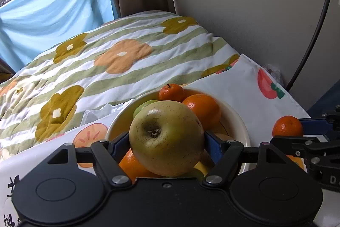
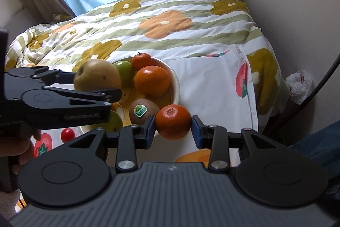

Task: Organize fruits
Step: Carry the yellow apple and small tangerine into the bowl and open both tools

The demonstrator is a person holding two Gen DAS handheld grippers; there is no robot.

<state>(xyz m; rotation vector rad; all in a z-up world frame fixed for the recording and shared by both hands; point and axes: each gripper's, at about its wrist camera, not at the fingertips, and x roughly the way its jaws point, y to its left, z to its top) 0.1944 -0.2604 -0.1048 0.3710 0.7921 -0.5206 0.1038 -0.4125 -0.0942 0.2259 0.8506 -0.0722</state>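
Observation:
A large yellow-green pear hangs above the white bowl, and my left gripper is shut on it. In the bowl lie an orange, a small mandarin and a green fruit. In the right wrist view my right gripper is shut on a mandarin just off the bowl's near right rim, beside a kiwi with a sticker. That view also shows the left gripper carrying the pear over the bowl's left side.
A small red tomato lies on the fruit-print cloth left of the bowl. Behind is a bed with a flowered quilt. A wall, a black cable and a plastic bag stand at the right.

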